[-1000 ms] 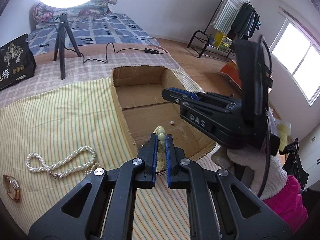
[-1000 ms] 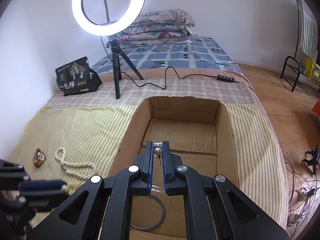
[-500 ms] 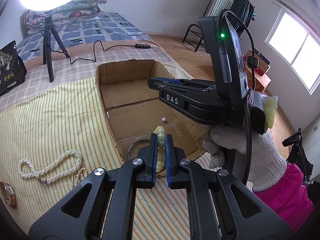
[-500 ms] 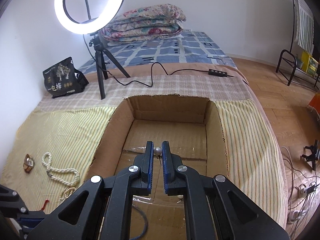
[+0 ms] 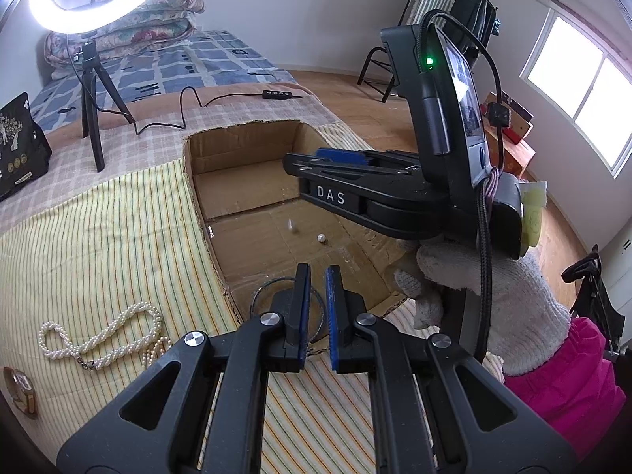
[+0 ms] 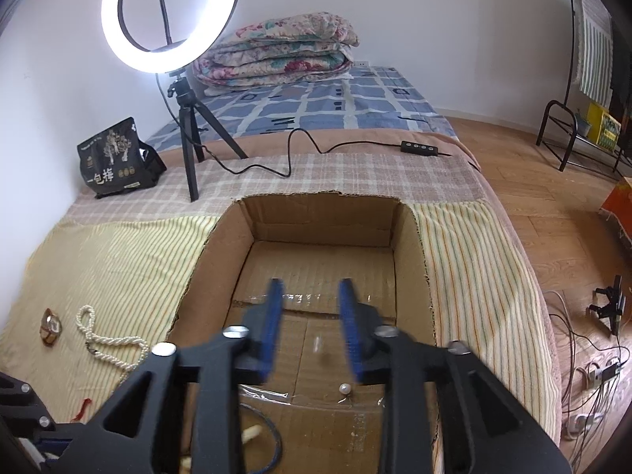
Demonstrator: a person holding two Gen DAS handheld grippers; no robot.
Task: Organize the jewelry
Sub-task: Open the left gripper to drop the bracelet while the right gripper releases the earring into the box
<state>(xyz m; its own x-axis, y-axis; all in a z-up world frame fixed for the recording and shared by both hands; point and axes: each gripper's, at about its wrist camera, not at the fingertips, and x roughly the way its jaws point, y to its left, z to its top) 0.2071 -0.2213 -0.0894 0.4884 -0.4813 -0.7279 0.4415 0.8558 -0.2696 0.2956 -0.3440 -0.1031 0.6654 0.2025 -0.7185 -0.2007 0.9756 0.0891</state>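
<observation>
Over the cardboard box (image 6: pixel 410 245) both grippers hang with jaws apart and empty, right gripper (image 6: pixel 312 330) wide, left gripper (image 5: pixel 317 308) narrower, so with pearls (image 5: pixel 322 238) down inside, the pearl necklace (image 5: pixel 98 339) out on the striped cloth (image 5: pixel 118 237) should be next, pinched mid-strand.

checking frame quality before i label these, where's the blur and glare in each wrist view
Left wrist view: mostly sharp; a small pale earring over the cardboard box floor is motion-smeared, while the ring light and window blow out. Right wrist view: the blue fingers of the right gripper are smeared by motion, a faint streak shows between them, and the ring light glares.
</observation>
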